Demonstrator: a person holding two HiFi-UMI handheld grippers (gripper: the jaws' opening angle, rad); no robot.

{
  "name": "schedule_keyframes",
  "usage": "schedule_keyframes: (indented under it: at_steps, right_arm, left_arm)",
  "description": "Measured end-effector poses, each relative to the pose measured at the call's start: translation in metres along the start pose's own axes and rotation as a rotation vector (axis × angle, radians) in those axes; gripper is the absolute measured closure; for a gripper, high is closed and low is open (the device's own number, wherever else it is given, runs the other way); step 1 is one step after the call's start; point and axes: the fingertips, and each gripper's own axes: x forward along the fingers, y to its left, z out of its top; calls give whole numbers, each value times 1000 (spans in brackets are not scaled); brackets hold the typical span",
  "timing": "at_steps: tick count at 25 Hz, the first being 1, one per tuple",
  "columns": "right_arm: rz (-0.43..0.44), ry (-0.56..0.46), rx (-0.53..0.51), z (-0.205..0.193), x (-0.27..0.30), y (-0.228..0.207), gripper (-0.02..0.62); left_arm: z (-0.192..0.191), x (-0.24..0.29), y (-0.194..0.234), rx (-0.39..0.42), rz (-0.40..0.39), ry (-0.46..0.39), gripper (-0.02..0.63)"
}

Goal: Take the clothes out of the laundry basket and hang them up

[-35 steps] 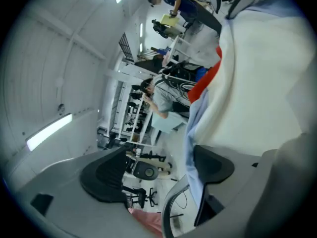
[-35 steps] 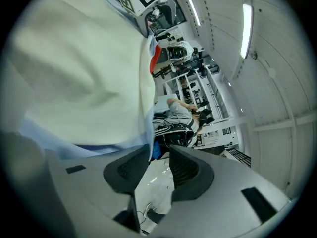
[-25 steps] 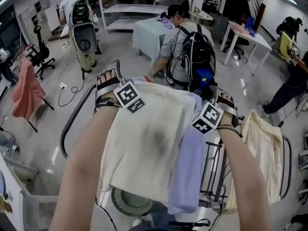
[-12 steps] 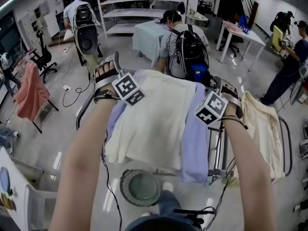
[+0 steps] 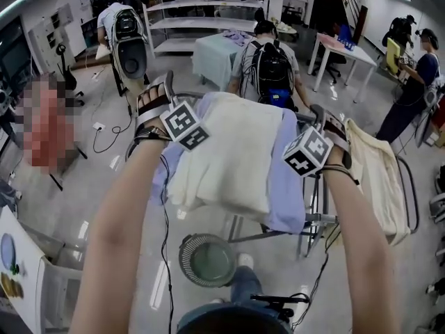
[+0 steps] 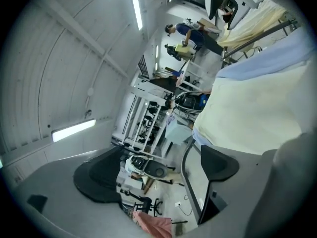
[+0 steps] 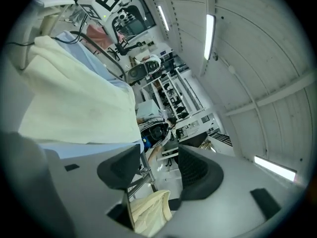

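A cream garment (image 5: 229, 152) lies on top of a light blue garment (image 5: 285, 186); the stack is carried level between my two grippers, above the drying rack (image 5: 316, 218). My left gripper (image 5: 156, 92) is at the stack's left edge and my right gripper (image 5: 327, 120) at its right edge. In the left gripper view the left gripper (image 6: 158, 170) stands open with only the room between its jaws, and the cream garment (image 6: 247, 113) lies outside the right jaw. The right gripper (image 7: 158, 167) is likewise open, with the cream garment (image 7: 79, 108) outside its left jaw. No laundry basket is in view.
Another cream cloth (image 5: 379, 179) hangs on the rack's right side. A round fan (image 5: 207, 259) sits on the floor under the stack. A person with a backpack (image 5: 271, 68) bends at a covered table (image 5: 215, 54) just beyond. A white table (image 5: 341, 47) stands far right.
Both grippers have risen and moved forward with the stack of garments. The rack's bars and legs now show below the stack. The jaws look unchanged.
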Motion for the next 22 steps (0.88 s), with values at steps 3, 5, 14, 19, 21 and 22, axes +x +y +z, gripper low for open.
schedule_keyframes:
  at_steps: [3,5,14,19,21,22]
  right_arm:
    - [-15,5,29,0,-30,4,373]
    - [-22,7,43,-1,-50,5,373]
    - [-86,-66,111,15,-151,3,373]
    - [-109,-126,188,22,-198,3,374]
    - [-98,-168,275,22,-217,4,373]
    - [-83,-192,337,20,-227,7,374]
  left_arm:
    - [-4,-30,10,-20,27,-42,110]
    - [-5,-50,19,-33,39,-61,110]
    - [-17,-143,41,-236,30,-170,110]
    - [-18,-186,27,-297,-6,-214,110]
    - [-18,-202,25,-320,11,-236,110]
    - [-19,-211,25,-338,17,-249,110]
